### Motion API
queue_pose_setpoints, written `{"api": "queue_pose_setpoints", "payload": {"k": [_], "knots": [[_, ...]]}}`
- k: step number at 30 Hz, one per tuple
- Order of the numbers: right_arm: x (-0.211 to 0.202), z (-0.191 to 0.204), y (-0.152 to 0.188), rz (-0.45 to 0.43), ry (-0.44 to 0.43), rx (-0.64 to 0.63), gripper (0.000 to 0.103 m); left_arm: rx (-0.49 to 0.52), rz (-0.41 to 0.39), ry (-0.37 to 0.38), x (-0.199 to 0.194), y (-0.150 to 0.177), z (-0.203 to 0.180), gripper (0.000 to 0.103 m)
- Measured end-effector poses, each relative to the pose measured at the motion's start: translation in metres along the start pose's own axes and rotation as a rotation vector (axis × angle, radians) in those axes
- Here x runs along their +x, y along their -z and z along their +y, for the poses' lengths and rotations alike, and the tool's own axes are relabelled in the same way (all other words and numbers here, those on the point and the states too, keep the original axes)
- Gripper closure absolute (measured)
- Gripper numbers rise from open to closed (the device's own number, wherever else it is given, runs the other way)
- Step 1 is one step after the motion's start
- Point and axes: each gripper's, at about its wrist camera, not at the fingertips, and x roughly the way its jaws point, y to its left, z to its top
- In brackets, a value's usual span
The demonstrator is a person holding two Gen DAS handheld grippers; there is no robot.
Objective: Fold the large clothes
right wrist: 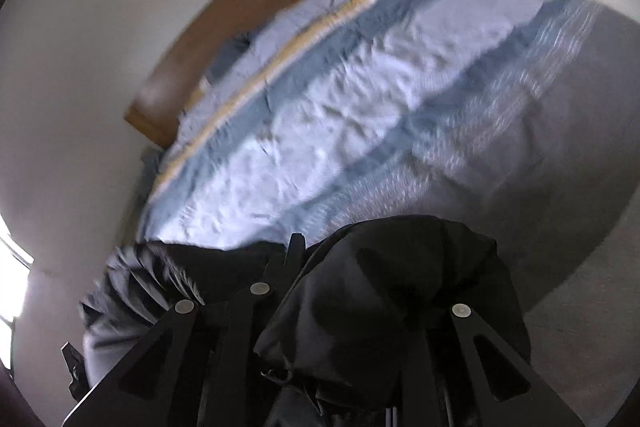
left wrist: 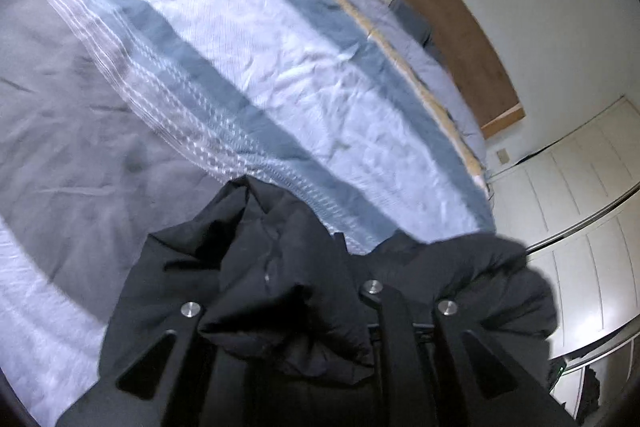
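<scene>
A large black padded jacket fills the bottom of the left wrist view, bunched over my left gripper, which is shut on its fabric. It hangs above a bed with a blue-and-white striped cover. In the right wrist view the same black jacket is draped over my right gripper, which is shut on it. The fingertips of both grippers are hidden under the cloth. The right view is blurred.
The bed spreads ahead of both grippers, with a grey sheet on one side. A wooden headboard lines the wall. White closet doors stand to the right in the left view.
</scene>
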Motion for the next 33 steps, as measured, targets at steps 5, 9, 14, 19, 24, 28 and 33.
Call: {"api": "queue_pose_setpoints", "payload": {"k": [5, 9, 14, 19, 24, 28, 33], "knots": [[0.032, -0.004, 0.001, 0.039, 0.013, -0.009, 0.087, -0.028, 0.035, 0.022, 0.028, -0.001, 0.014, 0.090], [0.042, -0.008, 0.002, 0.074, 0.013, 0.001, 0.085, -0.061, 0.071, 0.020, 0.032, 0.000, 0.019, 0.090], [0.027, -0.009, -0.004, 0.084, -0.040, 0.030, 0.051, -0.205, 0.129, 0.156, 0.007, -0.007, 0.027, 0.062], [-0.009, -0.012, -0.017, 0.048, -0.067, 0.080, 0.000, -0.320, 0.104, 0.254, -0.040, -0.028, 0.040, 0.036], [-0.059, 0.004, -0.028, -0.007, -0.065, 0.013, 0.000, -0.245, -0.038, 0.176, -0.110, -0.037, 0.024, 0.035], [-0.079, 0.055, -0.013, -0.020, -0.080, -0.166, 0.000, 0.005, -0.015, 0.062, -0.124, -0.018, -0.031, 0.035], [-0.060, 0.133, 0.037, 0.031, -0.077, -0.424, 0.000, 0.300, 0.041, 0.014, -0.084, 0.040, -0.116, 0.035]]}}
